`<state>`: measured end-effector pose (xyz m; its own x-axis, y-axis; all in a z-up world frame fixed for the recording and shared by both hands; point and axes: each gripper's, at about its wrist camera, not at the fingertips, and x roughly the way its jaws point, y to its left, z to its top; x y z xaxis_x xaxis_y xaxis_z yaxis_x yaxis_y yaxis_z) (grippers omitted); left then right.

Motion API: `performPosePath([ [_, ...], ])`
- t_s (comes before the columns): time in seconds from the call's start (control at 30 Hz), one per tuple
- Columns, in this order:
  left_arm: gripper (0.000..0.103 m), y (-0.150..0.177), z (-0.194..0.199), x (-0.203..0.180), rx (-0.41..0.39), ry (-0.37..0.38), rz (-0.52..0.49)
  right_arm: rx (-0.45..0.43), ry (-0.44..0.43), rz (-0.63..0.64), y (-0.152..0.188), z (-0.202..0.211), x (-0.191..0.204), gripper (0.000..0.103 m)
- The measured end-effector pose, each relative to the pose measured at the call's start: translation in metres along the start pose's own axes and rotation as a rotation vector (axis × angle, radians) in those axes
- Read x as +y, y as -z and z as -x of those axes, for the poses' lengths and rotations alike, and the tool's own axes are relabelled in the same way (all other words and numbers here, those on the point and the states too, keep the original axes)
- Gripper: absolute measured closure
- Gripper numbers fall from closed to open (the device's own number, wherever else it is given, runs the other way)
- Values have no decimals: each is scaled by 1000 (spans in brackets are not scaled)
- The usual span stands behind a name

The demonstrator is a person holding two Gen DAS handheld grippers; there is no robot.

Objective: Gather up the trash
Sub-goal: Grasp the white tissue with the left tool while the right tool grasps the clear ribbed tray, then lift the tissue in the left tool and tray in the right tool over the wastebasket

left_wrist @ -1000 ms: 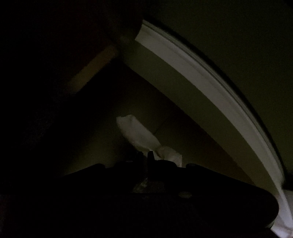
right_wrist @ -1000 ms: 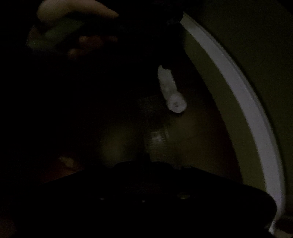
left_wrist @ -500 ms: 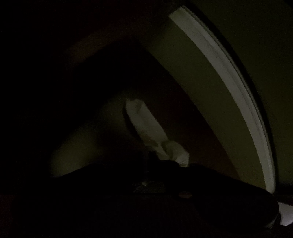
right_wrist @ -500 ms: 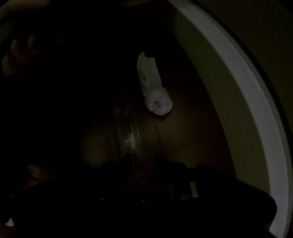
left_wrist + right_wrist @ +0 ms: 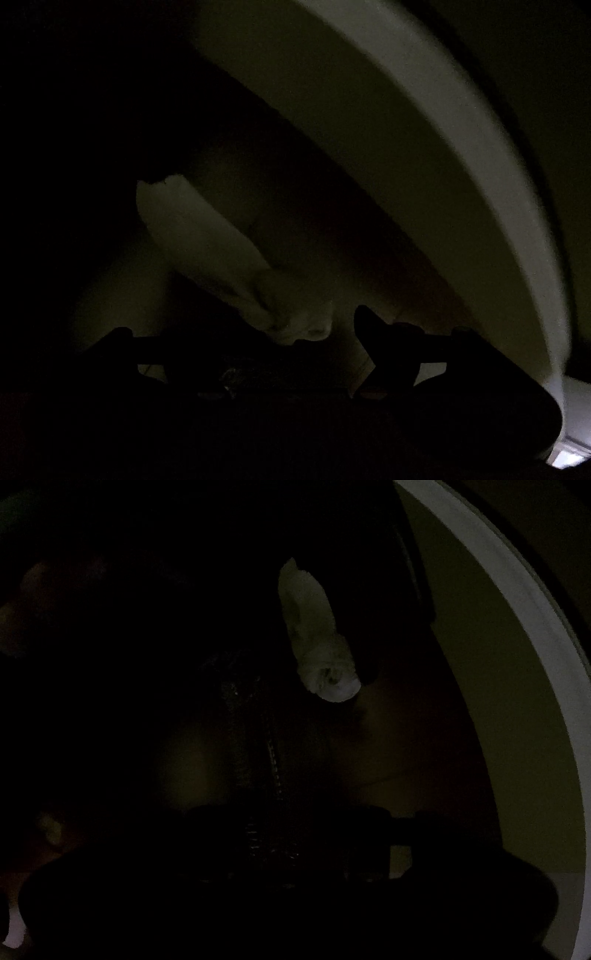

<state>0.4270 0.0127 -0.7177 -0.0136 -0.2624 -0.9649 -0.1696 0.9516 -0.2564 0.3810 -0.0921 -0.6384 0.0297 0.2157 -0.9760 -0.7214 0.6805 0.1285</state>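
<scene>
- Left claw (image 5: pixel 306 332): its two dark fingers are seen spread apart, and a white rolled paper scrap (image 5: pixel 207 243) sits between them, low in the left wrist view. Whether the paper is touched by a finger cannot be told in the dark.
- Right claw (image 5: pixel 273 834): something thin and ribbed, maybe a crushed clear bottle (image 5: pixel 255 746), is seen running out from it. It looks pinched, but the fingers are too dark, so this cannot be told for sure.
- From the right wrist view, the same white paper scrap (image 5: pixel 317 635) is seen hanging beside a dark finger of the other claw.
- A pale curved rim (image 5: pixel 480 155) is seen on the right side in both views. It may be the edge of a bin, but that is only a guess.
- The step in hand is judged to be the dropping of the paper scrap.
- Next, the paper should be let fall inside the rim, and then the ribbed thing should be dropped too.
</scene>
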Motion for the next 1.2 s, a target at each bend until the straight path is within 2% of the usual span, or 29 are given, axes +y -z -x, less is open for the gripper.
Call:
performPosePath([
  [0.17, 30, -3, -9, -4, 12, -22, 10, 13, 30, -6, -1, -11, 2, 59],
  [0.23, 32, 1, -4, -10, 12, -45, -3, 12, 26, -13, -2, -16, 3, 62],
  [0.27, 40, 2, -2, -13, 11, -58, -10, 8, 27, -8, -3, -17, 5, 62],
  [0.3, 50, 11, 10, -7, 13, -66, -17, 7, 33, 2, -4, -18, 8, 67],
  [0.37, 60, 12, 10, -5, 9, -71, -7, 14, 27, 16, -6, -22, 12, 99],
  [0.47, 70, 14, 7, -4, -11, -73, 8, 26, 33, 35, -7, -26, 18, 102],
  [0.57, 76, 24, 20, -5, -43, -71, 11, 21, 38, 49, -4, -23, 24, 102],
  [0.7, 78, 30, 39, -2, -74, -54, 26, 30, 32, 58, 6, -13, 34, 102],
  [0.8, 78, 41, 63, 4, -101, -43, 30, 47, 32, 47, 16, 2, 37, 102],
  [0.97, 78, 61, 112, 9, -141, -14, 24, 68, 64, -42, 27, 43, 37, 102],
  [1.13, 78, 97, 199, -3, -193, 17, -53, -3, 103, -122, 26, 116, 39, 102],
  [1.2, 77, 104, 256, -17, -225, 33, -79, -53, 124, -132, 21, 154, 45, 102],
])
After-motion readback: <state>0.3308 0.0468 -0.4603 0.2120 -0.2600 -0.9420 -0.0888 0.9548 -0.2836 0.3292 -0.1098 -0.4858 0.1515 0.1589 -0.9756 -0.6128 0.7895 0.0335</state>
